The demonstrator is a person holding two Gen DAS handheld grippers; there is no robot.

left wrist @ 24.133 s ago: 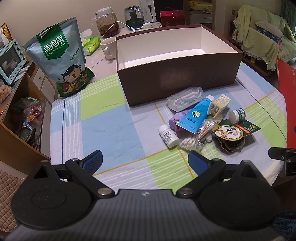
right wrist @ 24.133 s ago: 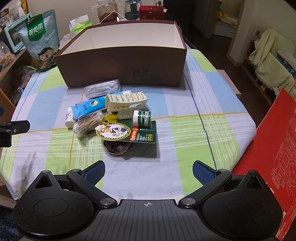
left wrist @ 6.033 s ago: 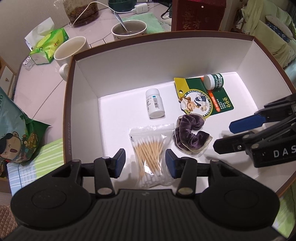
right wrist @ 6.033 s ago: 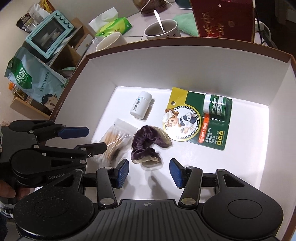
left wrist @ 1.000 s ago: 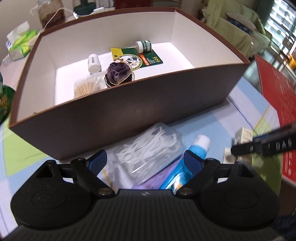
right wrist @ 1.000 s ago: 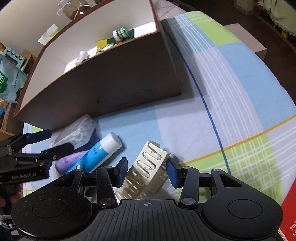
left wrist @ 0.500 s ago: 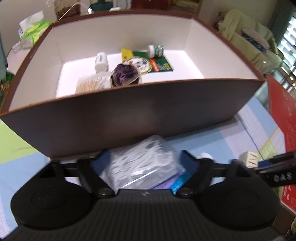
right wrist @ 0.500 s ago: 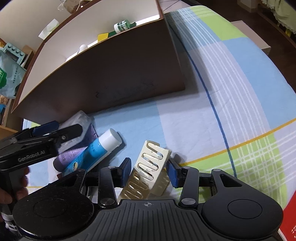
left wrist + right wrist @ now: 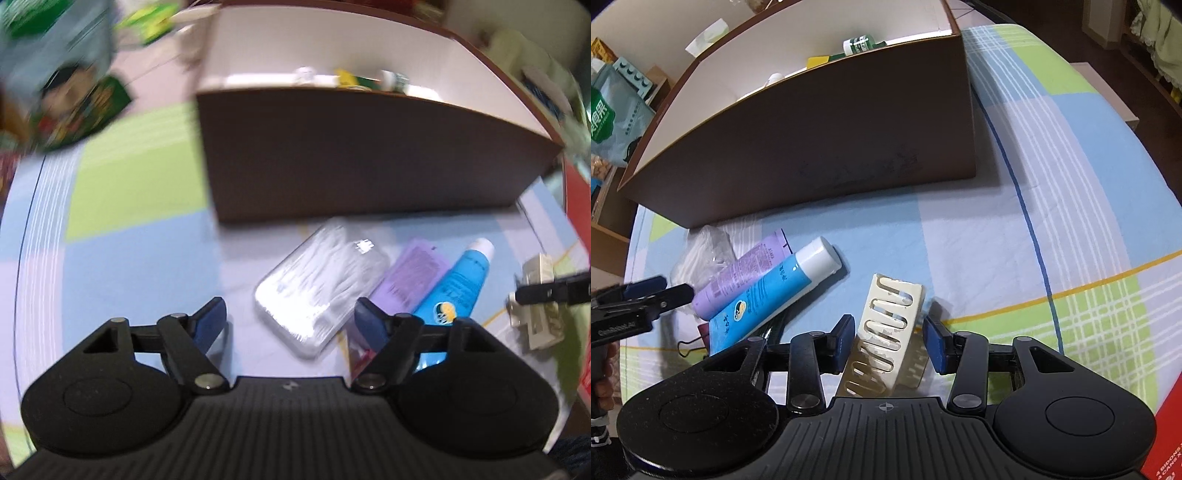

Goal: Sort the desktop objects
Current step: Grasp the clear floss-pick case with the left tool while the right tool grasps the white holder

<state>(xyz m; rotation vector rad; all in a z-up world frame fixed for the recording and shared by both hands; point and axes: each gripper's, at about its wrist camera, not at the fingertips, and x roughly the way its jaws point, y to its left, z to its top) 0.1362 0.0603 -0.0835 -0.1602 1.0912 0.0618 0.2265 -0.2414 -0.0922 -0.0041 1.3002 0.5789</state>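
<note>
Two handheld grippers work over a checked tablecloth (image 9: 1071,184), in front of a large brown box (image 9: 820,140) with a white interior. Four loose items lie on the cloth just near the box's front wall: a clear plastic case of floss picks (image 9: 321,286), a purple tube (image 9: 410,278), a blue tube with a white cap (image 9: 775,291) and a cream slotted hair claw (image 9: 886,339). Over the box's rim, a small green-capped bottle (image 9: 857,43), a yellow-cornered card (image 9: 817,60) and a white bottle top (image 9: 774,77) show inside, so part of the sorting already sits where the box would collect it. The right gripper (image 9: 889,345) has its blue-padded fingers closed in on either side of the hair claw, which stands tilted between them; whether the pads truly press it I cannot tell, but the placement suits a lift toward the box. The left gripper (image 9: 291,325) is held low with its fingers spread wide, the floss case lying diagonally between them, likely lined up for a grasp. Its view is blurred. A snack bag (image 9: 609,114) stands far left, apart from the pile.
</note>
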